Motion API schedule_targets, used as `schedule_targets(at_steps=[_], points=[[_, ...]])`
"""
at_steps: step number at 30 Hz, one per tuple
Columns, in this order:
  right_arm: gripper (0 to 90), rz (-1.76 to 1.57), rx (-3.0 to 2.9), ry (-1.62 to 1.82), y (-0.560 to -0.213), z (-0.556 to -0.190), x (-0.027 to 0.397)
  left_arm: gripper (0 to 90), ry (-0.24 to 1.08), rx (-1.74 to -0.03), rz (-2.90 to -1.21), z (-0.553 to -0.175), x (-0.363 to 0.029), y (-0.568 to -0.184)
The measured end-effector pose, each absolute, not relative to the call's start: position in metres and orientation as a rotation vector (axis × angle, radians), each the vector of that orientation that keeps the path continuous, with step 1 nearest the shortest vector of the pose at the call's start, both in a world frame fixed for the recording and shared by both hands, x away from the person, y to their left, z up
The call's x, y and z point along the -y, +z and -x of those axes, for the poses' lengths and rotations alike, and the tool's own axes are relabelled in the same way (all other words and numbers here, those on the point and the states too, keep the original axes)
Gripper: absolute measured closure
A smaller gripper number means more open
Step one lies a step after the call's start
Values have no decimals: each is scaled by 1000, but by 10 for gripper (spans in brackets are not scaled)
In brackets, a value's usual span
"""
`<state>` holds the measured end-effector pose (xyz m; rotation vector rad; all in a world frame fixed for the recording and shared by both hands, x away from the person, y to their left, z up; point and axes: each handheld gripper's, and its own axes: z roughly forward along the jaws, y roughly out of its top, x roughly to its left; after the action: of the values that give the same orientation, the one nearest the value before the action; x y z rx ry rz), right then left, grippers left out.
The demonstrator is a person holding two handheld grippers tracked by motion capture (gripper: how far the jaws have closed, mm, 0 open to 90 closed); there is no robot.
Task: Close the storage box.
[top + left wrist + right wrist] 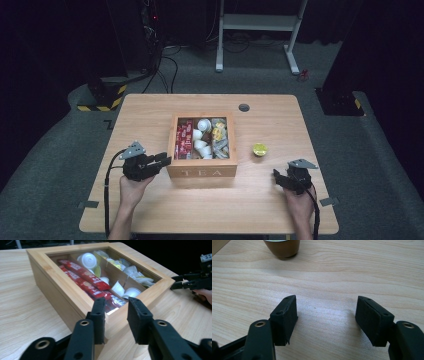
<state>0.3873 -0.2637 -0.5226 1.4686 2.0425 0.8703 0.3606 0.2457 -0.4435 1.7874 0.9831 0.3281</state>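
Observation:
A wooden box marked TEA (pixel 202 172) stands mid-table, and in the left gripper view (pixel 56 286) it fills the middle. Inside lie red sachets (pixel 85 277), white capsules (pixel 87 260) and yellow packets (pixel 218 132). My left gripper (pixel 166 160) is at the box's front left corner. Its jaws (pixel 116 306) stand apart on either side of that corner's rim, and the pads do not press on it. My right gripper (pixel 276 175) rests low at the front right, open (pixel 325 303) over bare wood. It also appears beyond the box (pixel 175 282). A gold capsule (pixel 260 149) sits ahead of it (pixel 283 247).
The wooden table (pixel 150 110) has a round cable hole (pixel 244 107) behind the box. A white desk frame (pixel 260 30) and cables stand on the dark floor beyond. A hand (pixel 131 187) holds each gripper from the near edge.

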Motion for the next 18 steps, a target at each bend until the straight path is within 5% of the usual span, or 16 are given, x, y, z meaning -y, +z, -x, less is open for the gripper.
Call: schedule_targets(at_steps=[18], points=[[340, -1468, -2042, 870, -523, -387, 264, 437, 436, -1073, -1749, -361, -264, -440]])
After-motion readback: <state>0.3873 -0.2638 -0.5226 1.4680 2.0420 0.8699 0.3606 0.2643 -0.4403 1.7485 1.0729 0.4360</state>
